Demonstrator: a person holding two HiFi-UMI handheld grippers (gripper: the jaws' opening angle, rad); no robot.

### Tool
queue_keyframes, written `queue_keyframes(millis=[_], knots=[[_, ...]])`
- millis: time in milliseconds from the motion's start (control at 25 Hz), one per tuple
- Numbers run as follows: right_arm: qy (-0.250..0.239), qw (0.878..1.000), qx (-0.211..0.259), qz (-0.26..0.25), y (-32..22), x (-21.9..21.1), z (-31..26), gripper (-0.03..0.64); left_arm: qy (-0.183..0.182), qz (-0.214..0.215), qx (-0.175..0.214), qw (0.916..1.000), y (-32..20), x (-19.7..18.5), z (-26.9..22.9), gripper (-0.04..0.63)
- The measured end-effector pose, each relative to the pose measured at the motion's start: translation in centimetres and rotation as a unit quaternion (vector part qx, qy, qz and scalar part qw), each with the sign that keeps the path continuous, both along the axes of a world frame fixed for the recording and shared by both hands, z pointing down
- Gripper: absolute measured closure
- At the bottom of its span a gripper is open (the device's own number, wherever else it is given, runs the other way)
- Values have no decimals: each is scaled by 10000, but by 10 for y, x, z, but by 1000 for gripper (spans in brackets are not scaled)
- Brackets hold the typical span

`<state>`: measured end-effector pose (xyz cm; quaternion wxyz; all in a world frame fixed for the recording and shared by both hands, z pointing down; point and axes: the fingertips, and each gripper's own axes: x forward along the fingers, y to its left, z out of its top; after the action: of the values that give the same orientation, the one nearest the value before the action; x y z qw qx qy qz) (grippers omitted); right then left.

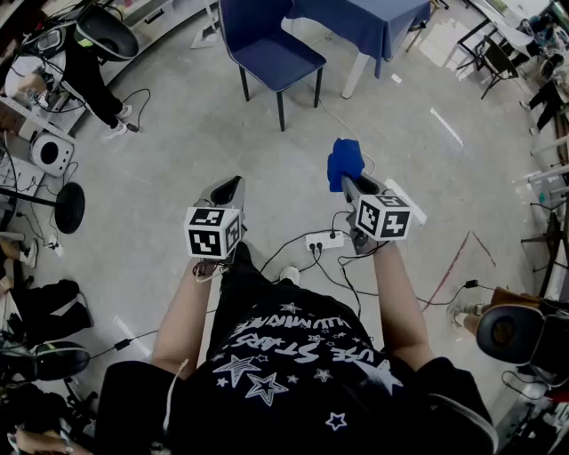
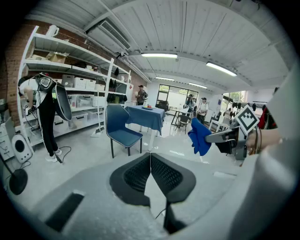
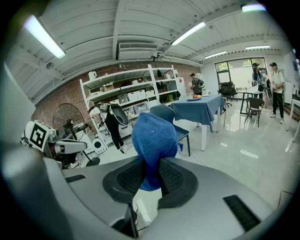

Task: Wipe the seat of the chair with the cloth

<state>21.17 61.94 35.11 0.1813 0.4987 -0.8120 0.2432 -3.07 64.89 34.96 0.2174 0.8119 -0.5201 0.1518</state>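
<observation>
The right gripper (image 1: 351, 185) clamps the blue cloth (image 1: 343, 163), and the left gripper (image 1: 228, 190) is pressed closed on nothing — the chair (image 1: 283, 60) stands well ahead, its seat apparently not yet wiped.

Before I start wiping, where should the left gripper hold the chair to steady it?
I'd take the top edge of the backrest, from above: it's a thin upright panel, clear of the seat that the cloth in the right gripper must wipe. The jaws of the left gripper are together, so open them first.
</observation>
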Motion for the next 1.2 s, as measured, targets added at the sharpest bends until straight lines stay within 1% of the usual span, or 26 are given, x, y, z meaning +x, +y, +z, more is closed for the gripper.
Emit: queue_keyframes(millis=[160,360,560,680,800,920,1080,1200], knots=[[-29,10000,-39,35,-3,4,3,546,12,5,-48,10000,-4,6,3,575],[-12,9999,-106,-2,-5,0,5,548,40,-35,-155,9999,-1,5,5,575],[-6,9998,-173,-46,-15,-11,5,546,81,-52,-255,9996,-5,-5,6,575],[19,9997,-221,-92,-31,-24,11,548,91,5,-277,9996,-20,-16,12,575],[25,9998,-168,-49,-56,-45,12,548,123,40,-242,9996,-48,-37,15,575],[-68,9999,-129,92,-85,-72,7,548,236,61,-252,9994,-79,-67,14,575],[-98,9993,-113,332,-130,-110,1,548,267,112,-312,9991,-125,-115,15,575],[-245,9979,-64,593,-162,-137,-5,546,274,153,-335,9989,-158,-155,15,575]])
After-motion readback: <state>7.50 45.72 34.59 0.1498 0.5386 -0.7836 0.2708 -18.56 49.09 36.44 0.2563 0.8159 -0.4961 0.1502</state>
